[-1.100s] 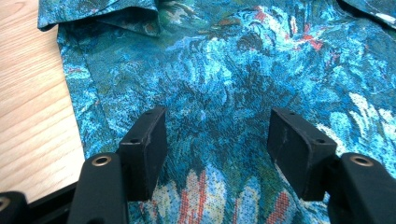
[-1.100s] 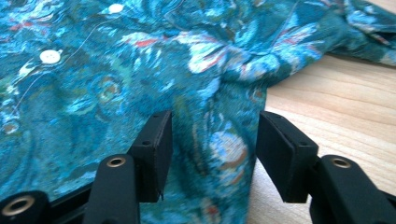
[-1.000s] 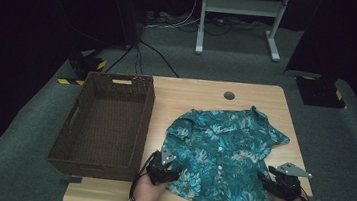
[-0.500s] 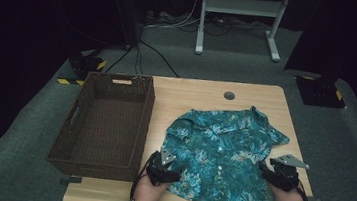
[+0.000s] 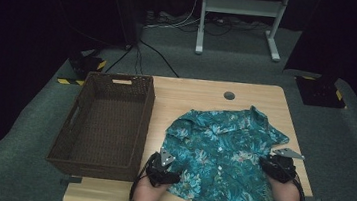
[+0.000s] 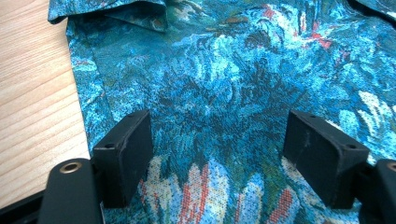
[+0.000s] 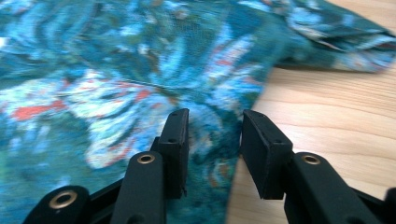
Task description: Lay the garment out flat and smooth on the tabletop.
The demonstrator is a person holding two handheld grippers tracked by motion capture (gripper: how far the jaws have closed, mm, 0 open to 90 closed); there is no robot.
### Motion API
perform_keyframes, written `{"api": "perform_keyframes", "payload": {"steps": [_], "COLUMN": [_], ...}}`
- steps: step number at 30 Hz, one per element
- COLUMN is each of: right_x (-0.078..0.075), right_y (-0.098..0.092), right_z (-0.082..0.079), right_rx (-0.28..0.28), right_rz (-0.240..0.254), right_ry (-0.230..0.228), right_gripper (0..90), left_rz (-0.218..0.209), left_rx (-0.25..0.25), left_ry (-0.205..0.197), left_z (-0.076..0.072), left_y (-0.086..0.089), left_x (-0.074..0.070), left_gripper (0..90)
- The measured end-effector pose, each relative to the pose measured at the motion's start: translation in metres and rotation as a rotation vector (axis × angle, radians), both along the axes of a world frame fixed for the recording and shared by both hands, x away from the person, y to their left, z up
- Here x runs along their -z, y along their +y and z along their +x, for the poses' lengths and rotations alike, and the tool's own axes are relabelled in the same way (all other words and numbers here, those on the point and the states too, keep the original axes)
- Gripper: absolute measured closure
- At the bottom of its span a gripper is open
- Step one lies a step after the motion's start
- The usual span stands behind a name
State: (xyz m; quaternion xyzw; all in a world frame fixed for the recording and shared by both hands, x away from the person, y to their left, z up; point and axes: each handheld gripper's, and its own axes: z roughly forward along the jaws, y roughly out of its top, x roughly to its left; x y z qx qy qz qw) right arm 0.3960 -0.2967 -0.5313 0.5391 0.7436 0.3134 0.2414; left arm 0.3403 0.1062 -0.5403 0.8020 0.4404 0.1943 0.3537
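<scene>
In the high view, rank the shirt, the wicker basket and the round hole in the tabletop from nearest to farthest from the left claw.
From the left claw:
1. Shirt, directly at the claw, to its right.
2. Wicker basket, just to its left.
3. Round hole, far side of the table.

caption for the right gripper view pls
Right gripper, partly open, straddles the edge of a teal floral shirt on the wooden table.

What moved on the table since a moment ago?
The right tool slid inward over the teal flowered shirt's edge, its jaws closing around the hem. The left tool opened wider above the cloth. The shirt, brown wicker basket and wooden table stayed put.
</scene>
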Motion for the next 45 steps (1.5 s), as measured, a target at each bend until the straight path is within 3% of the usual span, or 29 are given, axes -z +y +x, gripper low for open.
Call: {"api": "perform_keyframes", "payload": {"steps": [5,8,12,15,25,32,35,41,45], "right_x": [0.0,-0.003,-0.012,-0.015,-0.008,-0.004,-0.001,0.002,0.001], "right_y": [-0.02,-0.021,-0.012,-0.002,0.024,0.038,0.043,0.046,0.045], "right_z": [0.002,0.002,-0.007,-0.015,-0.028,-0.02,-0.016,-0.015,-0.019], "right_rx": [0.043,0.051,0.019,-0.025,-0.117,-0.099,-0.1,-0.097,-0.13], "right_rz": [-0.001,-0.024,-0.01,0.006,0.014,0.007,-0.006,0.001,-0.006], "right_ry": [0.001,-0.005,-0.046,-0.053,0.004,0.015,0.026,0.049,0.059], "right_gripper": [62.6,61.7,56.4,51.4,37.8,28.2,26.7,24.2,24.2], "left_rz": [0.0,0.008,-0.022,-0.027,-0.015,-0.004,0.025,0.019,0.018], "left_rx": [0.003,0.013,0.014,0.022,0.018,0.026,0.03,0.027,0.031], "left_ry": [0.002,0.013,0.041,0.021,0.025,0.06,0.041,0.027,0.026], "left_z": [-0.001,0.001,0.005,0.01,0.041,0.058,0.057,0.051,0.042], "left_y": [0.0,0.0,-0.001,-0.003,-0.01,-0.02,-0.023,-0.022,-0.022], "left_x": [0.0,0.0,-0.003,-0.008,-0.009,-0.004,-0.002,-0.001,-0.001], "left_gripper": [23.1,20.1,14.6,14.1,14.0,13.6,12.1,12.9,13.3]}}
